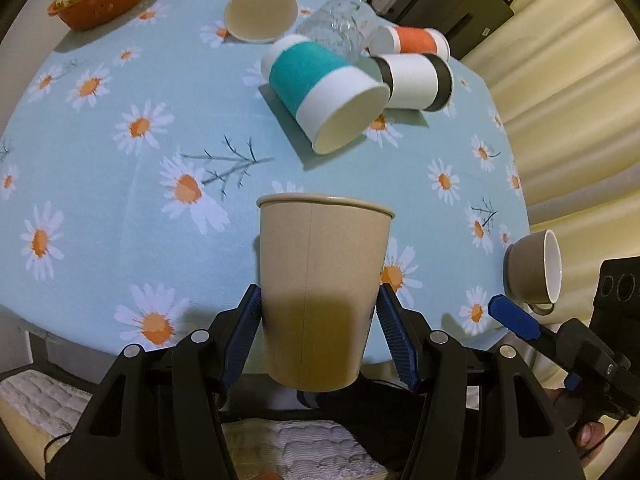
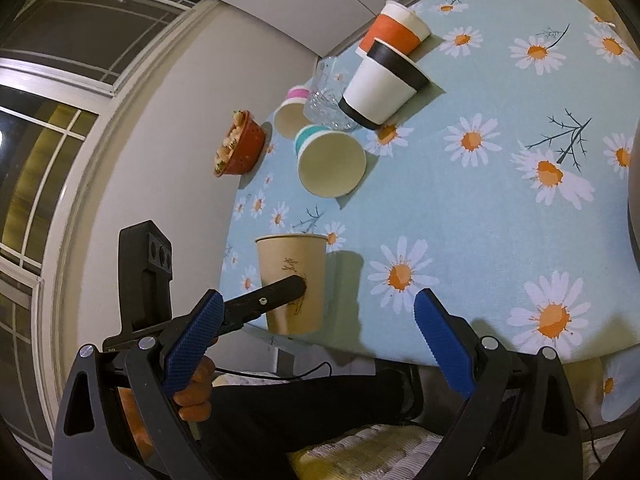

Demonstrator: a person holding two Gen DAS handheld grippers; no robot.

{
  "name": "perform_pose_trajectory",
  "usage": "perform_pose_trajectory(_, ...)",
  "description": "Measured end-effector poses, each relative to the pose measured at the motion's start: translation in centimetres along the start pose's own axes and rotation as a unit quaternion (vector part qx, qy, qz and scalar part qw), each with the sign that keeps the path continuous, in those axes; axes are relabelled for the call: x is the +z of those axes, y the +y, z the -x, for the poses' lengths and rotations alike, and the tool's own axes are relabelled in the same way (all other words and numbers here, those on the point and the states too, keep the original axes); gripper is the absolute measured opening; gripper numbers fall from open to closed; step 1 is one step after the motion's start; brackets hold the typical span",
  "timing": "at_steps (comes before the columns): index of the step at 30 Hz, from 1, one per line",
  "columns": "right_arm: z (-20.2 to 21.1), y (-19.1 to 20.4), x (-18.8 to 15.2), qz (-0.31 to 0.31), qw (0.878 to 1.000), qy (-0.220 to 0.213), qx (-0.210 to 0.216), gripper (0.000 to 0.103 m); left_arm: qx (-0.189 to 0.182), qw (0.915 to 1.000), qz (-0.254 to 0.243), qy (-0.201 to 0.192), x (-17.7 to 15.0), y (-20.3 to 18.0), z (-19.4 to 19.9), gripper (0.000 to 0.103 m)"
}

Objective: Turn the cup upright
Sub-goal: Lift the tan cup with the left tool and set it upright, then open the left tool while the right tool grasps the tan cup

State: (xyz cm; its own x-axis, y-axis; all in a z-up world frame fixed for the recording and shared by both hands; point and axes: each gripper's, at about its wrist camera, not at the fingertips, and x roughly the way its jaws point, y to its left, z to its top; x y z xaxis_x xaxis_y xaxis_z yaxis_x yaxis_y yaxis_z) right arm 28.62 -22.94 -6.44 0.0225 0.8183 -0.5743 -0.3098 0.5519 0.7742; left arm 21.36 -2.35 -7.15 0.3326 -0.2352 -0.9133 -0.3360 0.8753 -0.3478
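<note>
Your left tongs (image 1: 318, 328) are pinching the kraft paper cup (image 1: 324, 292) low on its wall, its long axis upright with the rim up, at the near edge of the daisy-print tabletop (image 1: 120, 152). Whether its base rests on the cloth or hangs just off that edge, you cannot tell. Your right tongs (image 2: 320, 340) are spread with nothing between them, beside the cup and farther from it than the left, so the setting-down falls to the left.

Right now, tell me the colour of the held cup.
Plain tan kraft paper cup, with a small brown sketch print on one side; the print shows best in the right wrist view.
</note>
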Motion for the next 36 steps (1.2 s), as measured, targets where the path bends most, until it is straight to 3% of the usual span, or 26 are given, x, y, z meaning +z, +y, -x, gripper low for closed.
perform_pose_trajectory(8,-1.2,0.3,-0.3,0.006,1.000,0.025,-0.006,0.095,0.006,0.9999,-0.005,0.011,-0.1,-0.2,-0.9,0.059)
perform_pose_trajectory(13,-1.5,0.3,-0.4,0.004,1.000,0.030,-0.006,0.095,0.008,0.9999,0.002,0.011,-0.2,0.2,-1.2,0.067)
perform_pose_trajectory(27,-1.9,0.2,-0.3,0.005,0.999,0.032,-0.009,0.095,-0.010,0.9999,-0.007,-0.003,0.0,0.6,0.9,0.067)
perform_pose_trajectory(36,-5.7,1.3,0.5,0.020,0.997,0.068,-0.019,0.095,-0.034,0.9976,-0.016,-0.059,-1.5,2.6,5.2,0.067)
